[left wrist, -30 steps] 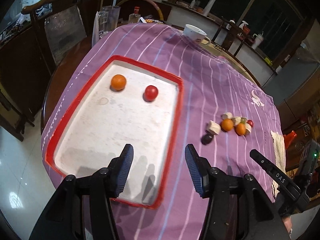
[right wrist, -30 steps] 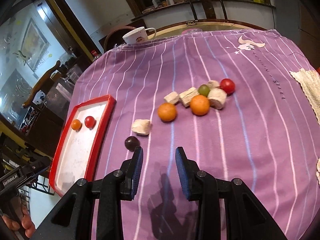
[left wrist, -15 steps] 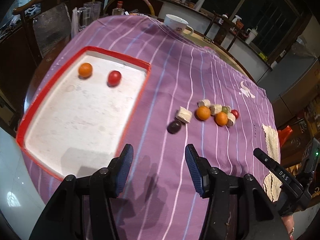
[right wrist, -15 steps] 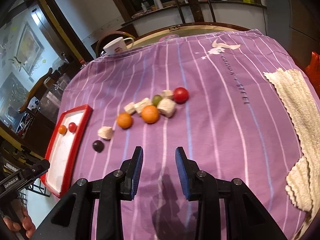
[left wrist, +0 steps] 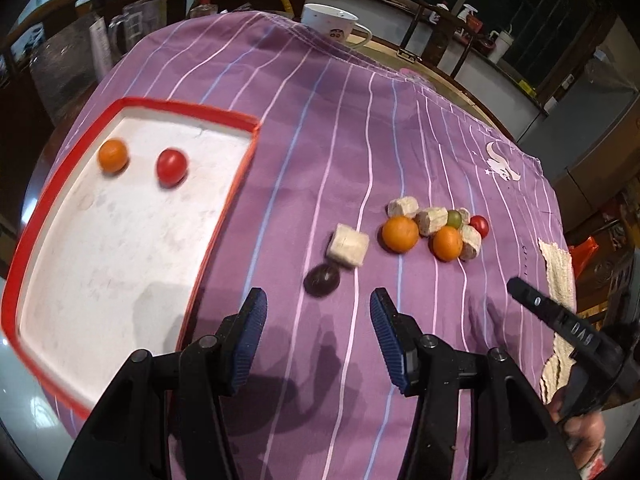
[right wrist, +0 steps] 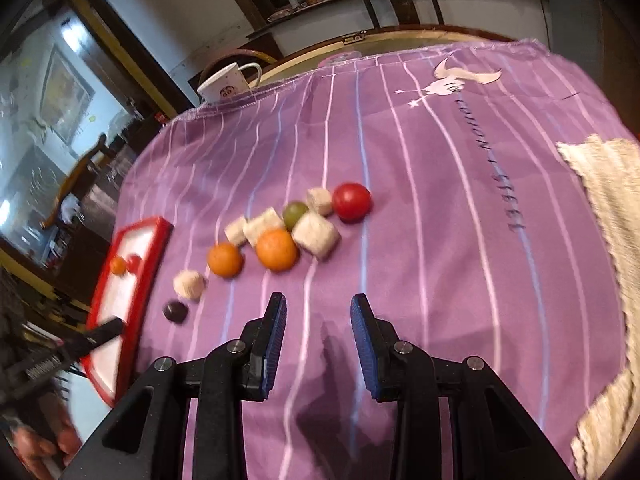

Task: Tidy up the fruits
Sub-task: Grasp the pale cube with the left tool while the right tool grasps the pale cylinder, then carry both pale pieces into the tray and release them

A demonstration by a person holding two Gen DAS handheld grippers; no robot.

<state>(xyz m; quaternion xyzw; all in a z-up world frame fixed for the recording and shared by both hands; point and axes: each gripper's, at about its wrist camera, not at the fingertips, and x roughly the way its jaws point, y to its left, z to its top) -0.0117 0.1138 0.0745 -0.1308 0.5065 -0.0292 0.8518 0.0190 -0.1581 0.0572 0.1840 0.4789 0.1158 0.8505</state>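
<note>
A red-rimmed white tray [left wrist: 224, 118] [right wrist: 154, 224] lies at the left, holding a small orange [left wrist: 113, 155] and a red tomato [left wrist: 172, 165]. On the purple cloth sit a dark plum [left wrist: 321, 279] [right wrist: 175, 311], two oranges [left wrist: 400, 234] [left wrist: 446, 243] [right wrist: 225, 259] [right wrist: 277, 249], a green grape [left wrist: 453, 218] [right wrist: 295, 213], a red tomato [left wrist: 479, 226] [right wrist: 351, 201] and several pale cubes [left wrist: 347, 245] [right wrist: 315, 235]. My left gripper [left wrist: 318, 306] is open and empty, just short of the plum. My right gripper [right wrist: 319, 312] hangs open and empty in front of the oranges.
A white mug [left wrist: 330, 26] [right wrist: 225, 83] stands at the cloth's far edge. A beige knitted cloth [right wrist: 604, 196] [left wrist: 558, 272] lies at the right. Glass jars [left wrist: 136, 28] and a chair back are beyond the tray. A hand [left wrist: 580, 436] holds the other gripper's handle.
Both grippers have travelled rightward over the table: the tray has slid left in both views and the fruit cluster now lies closer ahead. Neither jaw opening has changed.
</note>
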